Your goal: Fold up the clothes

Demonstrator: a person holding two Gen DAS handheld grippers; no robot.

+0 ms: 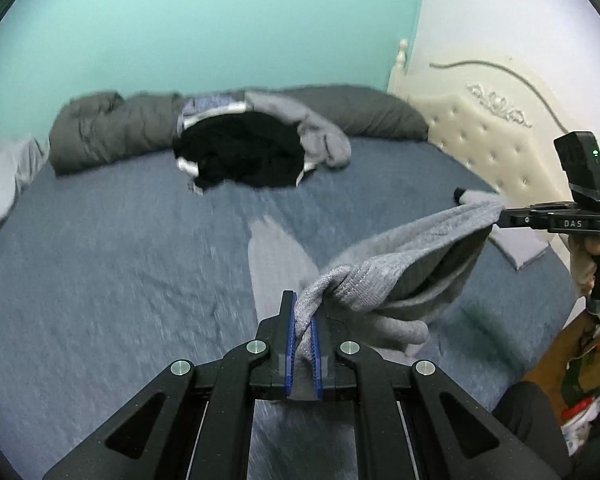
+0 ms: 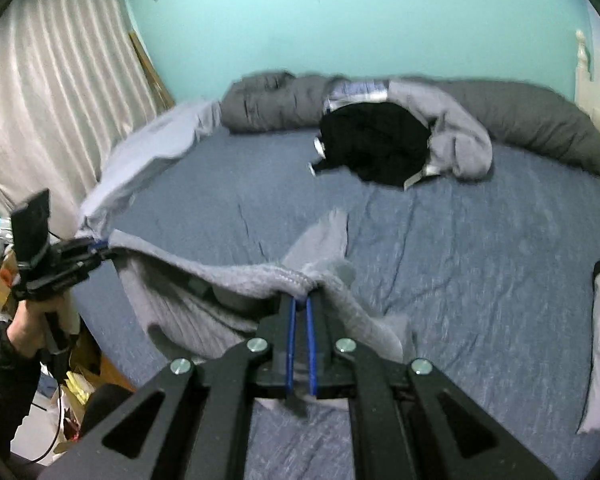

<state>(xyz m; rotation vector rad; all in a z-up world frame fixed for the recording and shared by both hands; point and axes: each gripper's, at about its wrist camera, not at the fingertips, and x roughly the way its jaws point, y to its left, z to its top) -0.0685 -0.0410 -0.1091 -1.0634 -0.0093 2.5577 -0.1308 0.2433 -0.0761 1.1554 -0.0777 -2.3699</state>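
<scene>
The grey knit garment (image 1: 384, 276) hangs in the air between my two grippers, in the lower middle of both views, above the blue bed sheet (image 1: 120, 260). My left gripper (image 1: 304, 320) has its blue pads pressed together on one edge of the knit. My right gripper (image 2: 301, 304) is clamped on the other edge in the same way. One part of the garment still trails down to the sheet, in the centre of each frame.

Behind it, in the upper middle, lies a pile of clothes (image 1: 244, 152), black on top with a light grey piece beside it, touching the dark grey rolled duvet (image 1: 112, 128) along the turquoise wall (image 1: 200, 20).

Only the left wrist view shows the cream tufted headboard (image 1: 480, 136) at the right and a hand (image 1: 596, 264) holding the right gripper. Only the right wrist view shows the white curtain (image 2: 48, 92) at the upper left and the dark sleeve (image 2: 0, 372) at the lower left.
</scene>
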